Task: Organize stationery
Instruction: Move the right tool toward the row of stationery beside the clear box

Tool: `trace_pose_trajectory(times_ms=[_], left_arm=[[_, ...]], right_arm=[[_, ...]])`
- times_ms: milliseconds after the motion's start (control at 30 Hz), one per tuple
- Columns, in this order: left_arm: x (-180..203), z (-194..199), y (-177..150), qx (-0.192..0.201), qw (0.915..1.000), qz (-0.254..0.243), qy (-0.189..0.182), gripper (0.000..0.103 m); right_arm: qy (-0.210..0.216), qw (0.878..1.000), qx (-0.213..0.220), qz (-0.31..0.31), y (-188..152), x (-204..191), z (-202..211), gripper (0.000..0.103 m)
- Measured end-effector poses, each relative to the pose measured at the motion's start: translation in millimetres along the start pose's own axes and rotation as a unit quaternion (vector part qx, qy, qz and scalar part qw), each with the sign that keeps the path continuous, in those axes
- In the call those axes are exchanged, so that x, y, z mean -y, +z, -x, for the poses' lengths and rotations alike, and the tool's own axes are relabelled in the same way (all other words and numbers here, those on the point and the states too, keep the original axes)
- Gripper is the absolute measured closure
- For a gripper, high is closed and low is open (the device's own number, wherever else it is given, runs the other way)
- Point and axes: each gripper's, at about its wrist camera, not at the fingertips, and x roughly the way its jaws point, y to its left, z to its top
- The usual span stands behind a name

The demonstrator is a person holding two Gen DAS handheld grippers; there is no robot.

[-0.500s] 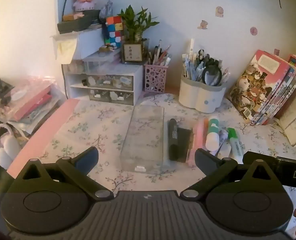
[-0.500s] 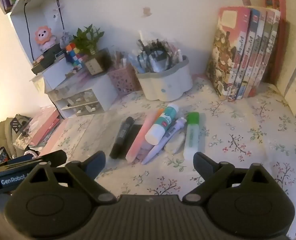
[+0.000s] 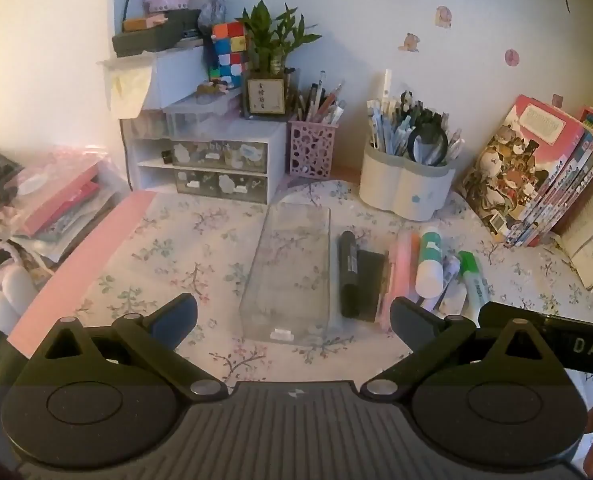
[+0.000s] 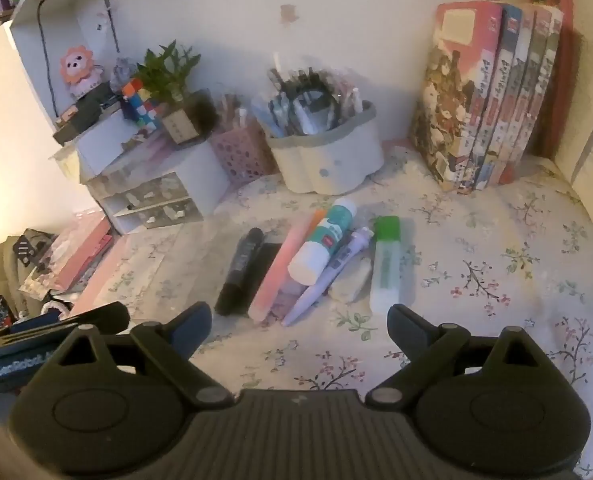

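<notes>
Ahead of right tongs (image 4: 299, 320) (spread, empty): pen row (image 4: 308, 264), long axes pointing away; left tongs (image 3: 293, 312), spread, face clear case (image 3: 288, 272).

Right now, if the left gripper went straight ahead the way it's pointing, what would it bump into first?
Probably the clear plastic box. It lies on the flowery tablecloth right between the open left gripper fingers' line. Depth is hard to judge, so it might touch the cloth just before it.

The right gripper (image 4: 299, 322) hangs with its jaws spread wide and empty above the floral tablecloth (image 4: 476, 280). Just beyond lie a black marker (image 4: 240, 270), glue stick (image 4: 322, 240) and green highlighter (image 4: 385, 264), side by side.
</notes>
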Motion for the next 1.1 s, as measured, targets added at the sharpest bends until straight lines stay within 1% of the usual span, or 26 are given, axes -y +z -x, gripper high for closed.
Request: trace_pose_trajectory(times_ms=[100,167,233,267,467,600,800,1000,1100], left_arm=[[-0.1,-3.6,-0.8,-0.004,1.0,0.0,0.001,0.005],[0.3,-6.8,-0.5,-0.006,1.0,0.0,0.006,0.005],[1.8,-8.8,-1.6,-0.005,1.0,0.001,0.007,0.005],[1.0,-9.1,-1.6,-0.004,1.0,0.0,0.005,0.005],[1.7,-14.7,-5.2,-0.005,0.9999,-0.013,0.006,0.005],[1.1,-22.4,-7.7,-0.008,0.9998,-0.018,0.006,0.005],[2.2,-37.1,-16.6,-0.017,0.9996,-0.023,0.007,0.005],[1.4,-48.5,-21.0,-0.016,0.9994,-0.03,0.011,0.005],[0.1,-55.0,-23.0,-0.019,0.9993,-0.029,0.01,0.005]], right_arm=[[-0.001,1.0,0.006,-0.01,0.5,2.4,0.5,0.023],[-0.015,1.0,0.025,-0.009,2.9,1.6,6.0,0.023],[-0.02,0.999,0.037,0.002,5.3,-2.1,10.1,0.018],[-0.017,0.999,0.039,0.006,5.9,-3.5,10.9,0.018],[-0.008,1.0,0.027,0.0,3.8,-2.8,2.2,0.018],[0.003,1.0,0.018,-0.023,3.4,4.8,-4.6,0.018],[-0.006,0.999,0.01,-0.035,5.2,10.8,-13.0,0.018],[-0.002,0.999,0.0,-0.044,6.1,15.8,-22.7,0.018],[-0.001,0.999,-0.002,-0.04,8.1,14.9,-28.2,0.019]])
